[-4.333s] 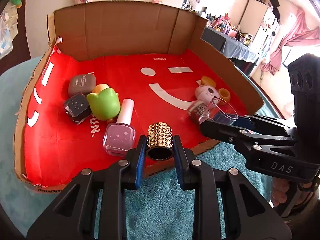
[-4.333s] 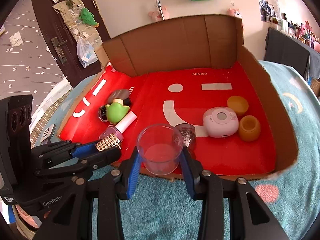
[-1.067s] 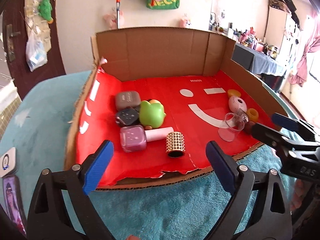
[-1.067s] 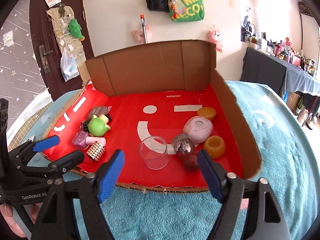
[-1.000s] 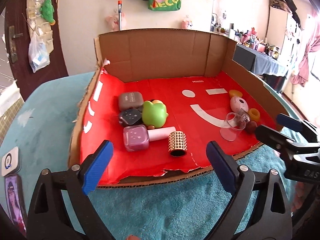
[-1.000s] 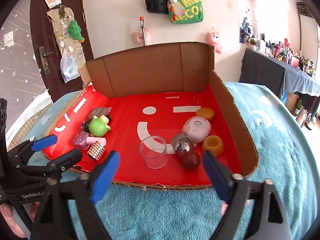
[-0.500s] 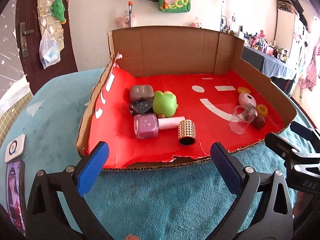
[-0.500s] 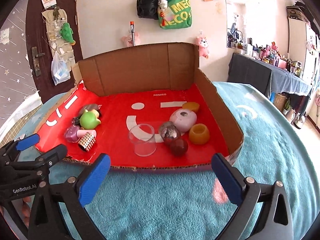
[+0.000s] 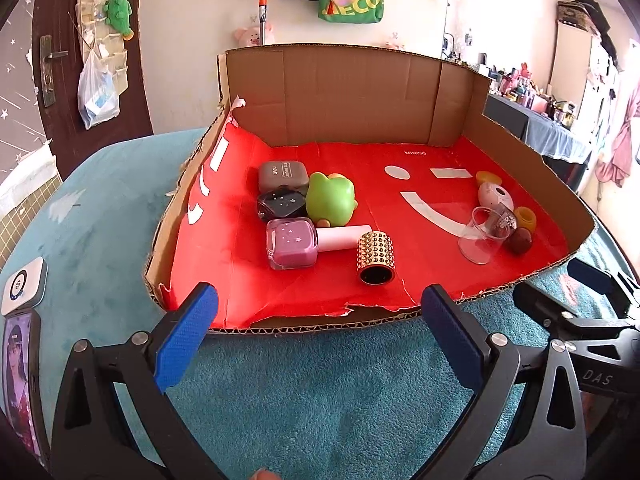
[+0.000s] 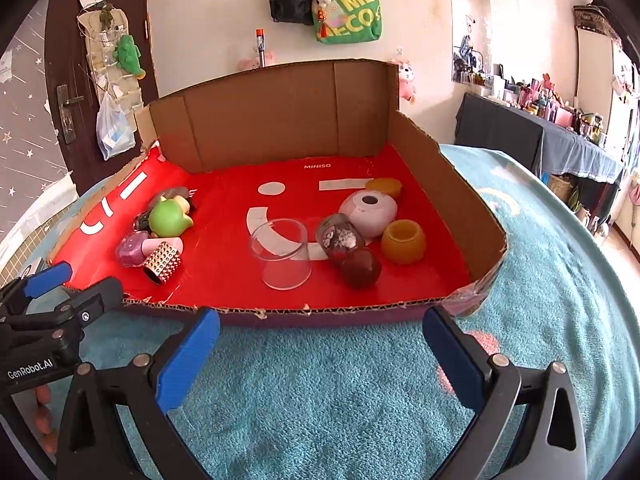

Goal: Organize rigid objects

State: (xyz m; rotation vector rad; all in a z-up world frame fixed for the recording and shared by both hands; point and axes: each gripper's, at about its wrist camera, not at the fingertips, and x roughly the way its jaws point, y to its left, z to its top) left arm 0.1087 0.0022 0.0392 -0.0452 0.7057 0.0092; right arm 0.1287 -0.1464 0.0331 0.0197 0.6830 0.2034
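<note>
Lying on its side, studded gold cylinder (image 9: 376,256) points its dark opening toward camera.

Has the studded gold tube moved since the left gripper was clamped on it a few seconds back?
Yes. The gold tube now lies on the red tray floor beside the pink bottle, clear of the open left gripper.

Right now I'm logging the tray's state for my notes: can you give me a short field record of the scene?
container: open cardboard tray with red lining, on a teal plush cover
left group: green frog-like toy, grey case, black starred bottle, pink nail-polish bottle, gold studded cylinder lying on its side
right group: clear plastic cup, pale pink round gadget, amber cup, dark red ball
left gripper: open, empty, outside the tray
right gripper: open, empty, outside the tray
</note>
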